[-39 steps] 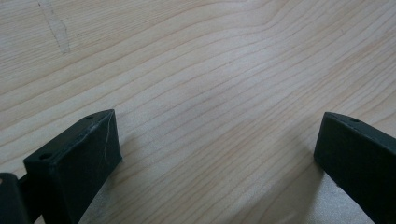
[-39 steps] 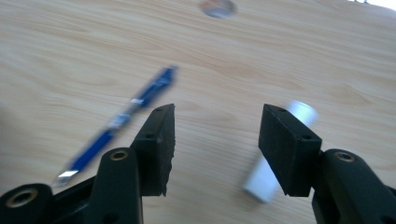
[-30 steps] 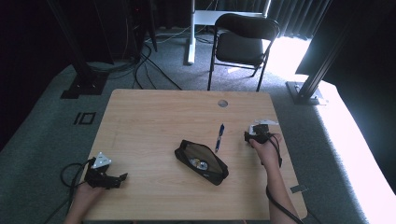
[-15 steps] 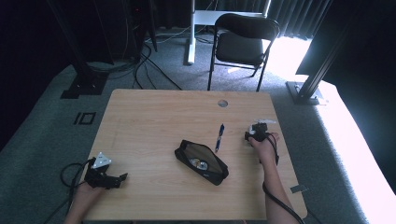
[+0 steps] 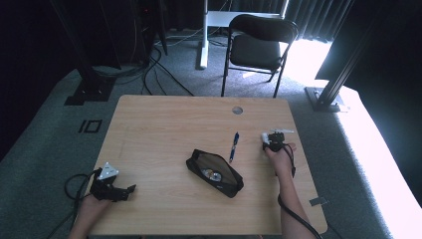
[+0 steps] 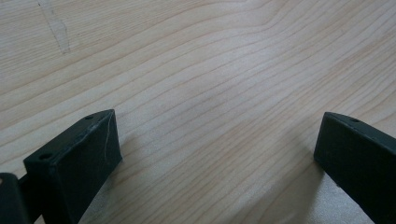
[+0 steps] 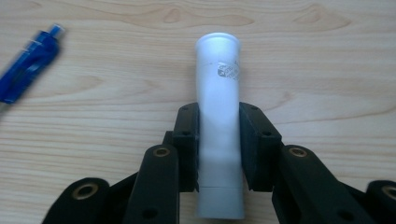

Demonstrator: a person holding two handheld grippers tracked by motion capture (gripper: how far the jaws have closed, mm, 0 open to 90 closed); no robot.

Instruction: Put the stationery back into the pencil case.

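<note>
My right gripper [image 7: 219,115] holds a white tube [image 7: 217,60] that lies lengthwise between its jaws. The jaws have just been closing, and both pads press on the tube's sides. From above, this gripper [image 5: 272,140] sits near the table's right edge with the tube [image 5: 281,132] sticking out beyond it. A blue pen [image 5: 234,146] lies just left of it, also visible in the right gripper view [image 7: 28,70]. An open black pencil case [image 5: 215,172] lies mid-table. My left gripper [image 5: 119,191] rests at the front left, open over bare wood [image 6: 219,135].
The wooden table [image 5: 164,129] has a round cable hole [image 5: 237,110] near its far edge. A black chair [image 5: 261,45] stands behind the table. Cables trail from both grippers off the front edge.
The right hand has shifted very slightly near the table's right edge. The left hand and its gripper have stayed in place.
</note>
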